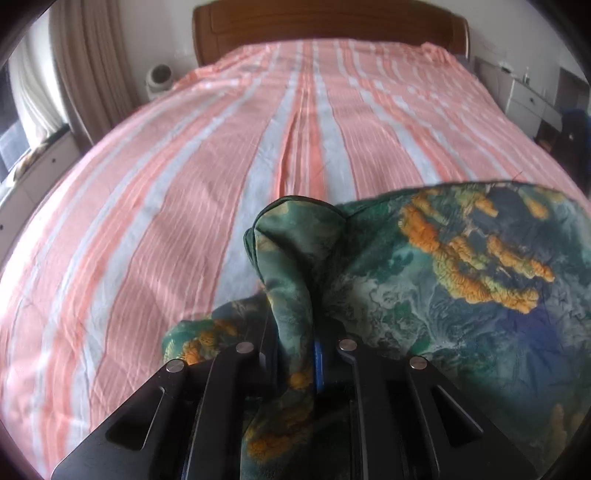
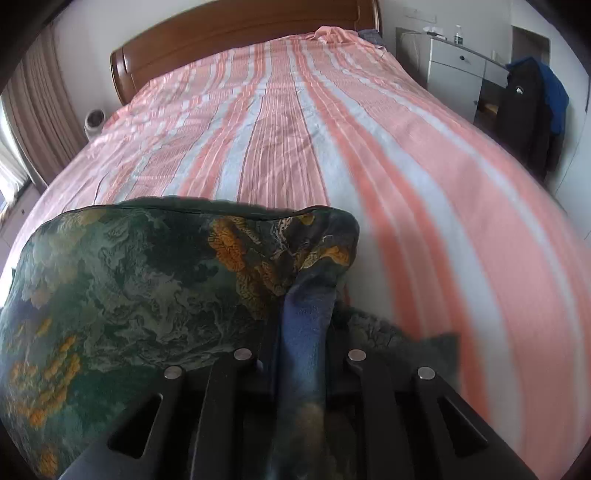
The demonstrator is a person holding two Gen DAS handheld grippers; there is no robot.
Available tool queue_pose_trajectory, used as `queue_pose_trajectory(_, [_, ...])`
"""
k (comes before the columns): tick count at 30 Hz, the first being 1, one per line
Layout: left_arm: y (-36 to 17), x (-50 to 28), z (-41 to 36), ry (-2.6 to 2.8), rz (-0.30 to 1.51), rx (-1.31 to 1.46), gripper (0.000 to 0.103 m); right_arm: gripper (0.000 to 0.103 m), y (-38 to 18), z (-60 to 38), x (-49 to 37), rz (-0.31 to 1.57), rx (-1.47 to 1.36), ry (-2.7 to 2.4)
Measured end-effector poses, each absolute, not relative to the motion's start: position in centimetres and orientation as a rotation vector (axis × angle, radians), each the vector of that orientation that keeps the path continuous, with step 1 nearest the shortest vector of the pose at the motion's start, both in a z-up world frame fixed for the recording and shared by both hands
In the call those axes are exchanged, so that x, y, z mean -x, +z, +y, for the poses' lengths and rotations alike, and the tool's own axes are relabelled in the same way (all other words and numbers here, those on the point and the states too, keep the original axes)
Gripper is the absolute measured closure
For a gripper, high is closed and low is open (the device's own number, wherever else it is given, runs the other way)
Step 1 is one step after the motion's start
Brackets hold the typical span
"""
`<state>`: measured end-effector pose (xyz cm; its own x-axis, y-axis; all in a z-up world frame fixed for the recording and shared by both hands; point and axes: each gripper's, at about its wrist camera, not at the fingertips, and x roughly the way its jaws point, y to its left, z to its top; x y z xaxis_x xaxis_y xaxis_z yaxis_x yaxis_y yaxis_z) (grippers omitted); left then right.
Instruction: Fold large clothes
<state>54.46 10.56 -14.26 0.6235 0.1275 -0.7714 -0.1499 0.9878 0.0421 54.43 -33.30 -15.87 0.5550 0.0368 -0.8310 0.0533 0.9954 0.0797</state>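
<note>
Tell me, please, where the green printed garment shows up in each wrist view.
Left wrist: the green printed garment fills the lower right, a fold pinched in the left claw.
Right wrist: it fills the lower left, a fold pinched in the right claw.
Shared landmark: the wooden headboard.

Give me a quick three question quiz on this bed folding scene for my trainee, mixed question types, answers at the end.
1. True or false: the left gripper is open and clear of the green patterned garment.
2. Multiple choice: the bedsheet is A) plain blue, B) pink and white striped, C) black.
3. Fill in: the right gripper is shut on the ____.

Key: 1 false, it is shut on a bunched fold of the garment; 2 B; 3 green patterned garment.
</note>
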Motion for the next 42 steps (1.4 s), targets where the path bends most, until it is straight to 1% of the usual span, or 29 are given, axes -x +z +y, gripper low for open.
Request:
queue_pose_trajectory(2, [-14.1, -54.5, 11.4, 0.145, 0.887, 0.067, 0.082, 0.084, -15.7, -34.0, -54.0, 0.938, -0.134, -0.009])
queue_pose_trajectory(3, [-13.9, -54.5, 11.9, 0.144, 0.891, 0.092, 0.073, 0.084, -15.8, -34.5, -54.0, 0.943, -0.163, -0.002])
queue_pose_trajectory(4, [-13.7, -54.4, 12.3, 0.153, 0.895, 0.108, 0.060, 0.079, -15.9, -35.4, -54.0, 0.947, -0.210, 0.005])
queue_pose_trajectory(5, [-13.2, -54.7, 12.7, 0.169, 0.895, 0.120, 0.053, 0.070, -15.6, -35.7, -53.4, 0.948, -0.247, 0.012])
queue_pose_trajectory(6, [-12.3, -54.5, 12.7, 0.176, 0.884, 0.127, 0.044, 0.065, -15.5, -35.9, -53.3, 0.948, -0.275, 0.010])
queue_pose_trajectory(7, [-11.2, -54.0, 12.8, 0.168, 0.860, 0.134, 0.040, 0.052, -15.2, -36.5, -53.0, 0.944, -0.301, 0.011])
queue_pose_trajectory(8, [-9.6, -53.0, 12.4, 0.134, 0.821, 0.141, 0.038, 0.037, -14.2, -37.3, -53.2, 0.924, -0.331, 0.028])
queue_pose_trajectory(10, [-6.6, -51.7, 10.6, 0.052, 0.763, 0.127, 0.019, 0.032, -12.2, -37.3, -52.4, 0.859, -0.346, 0.042])
queue_pose_trajectory(12, [-3.8, -51.0, 7.1, -0.063, 0.725, 0.070, 0.007, 0.026, -9.6, -37.5, -50.2, 0.785, -0.345, 0.059])
queue_pose_trajectory(13, [-2.9, -51.0, 5.2, -0.114, 0.722, 0.036, 0.006, 0.023, -8.7, -37.4, -49.3, 0.767, -0.342, 0.068])
queue_pose_trajectory(16, [-2.3, -52.6, -1.5, -0.208, 0.744, -0.075, 0.006, 0.022, -6.9, -36.5, -45.9, 0.740, -0.342, 0.124])
queue_pose_trajectory(18, [-4.2, -53.5, -5.0, -0.212, 0.784, -0.122, 0.006, 0.022, -6.4, -35.7, -43.3, 0.745, -0.371, 0.171])
queue_pose_trajectory(20, [-7.6, -53.8, -7.4, -0.203, 0.868, -0.175, 0.008, 0.022, -6.7, -35.0, -41.2, 0.749, -0.407, 0.210])
queue_pose_trajectory(21, [-8.8, -52.9, -8.1, -0.207, 0.893, -0.209, 0.014, 0.022, -6.9, -35.0, -39.2, 0.753, -0.423, 0.227])
queue_pose_trajectory(23, [-10.5, -49.9, -9.3, -0.239, 0.887, -0.282, 0.016, 0.022, -7.8, -34.9, -35.3, 0.759, -0.429, 0.243])
queue_pose_trajectory(25, [-10.8, -46.2, -9.6, -0.260, 0.836, -0.325, 0.014, 0.022, -8.9, -34.8, -31.5, 0.765, -0.394, 0.228])
queue_pose_trajectory(26, [-10.6, -44.1, -9.3, -0.274, 0.830, -0.328, 0.012, 0.022, -9.4, -34.8, -30.1, 0.770, -0.375, 0.217])
queue_pose_trajectory(27, [-10.6, -42.6, -9.0, -0.297, 0.846, -0.318, 0.006, 0.022, -10.1, -34.7, -28.4, 0.778, -0.353, 0.197])
queue_pose_trajectory(31, [-10.2, -36.7, -8.5, -0.333, 0.899, -0.310, 0.006, 0.021, -12.8, -34.1, -24.3, 0.801, -0.319, 0.134])
queue_pose_trajectory(35, [-9.8, -31.9, -10.1, -0.316, 0.928, -0.302, 0.005, 0.021, -14.1, -33.1, -23.9, 0.818, -0.297, 0.141])
queue_pose_trajectory(39, [-9.7, -30.1, -12.8, -0.231, 0.902, -0.330, 0.003, 0.021, -14.6, -31.8, -23.8, 0.812, -0.217, 0.159])
queue_pose_trajectory(42, [-10.6, -29.8, -14.1, -0.184, 0.887, -0.376, 0.003, 0.021, -15.3, -31.9, -23.2, 0.822, -0.232, 0.154])
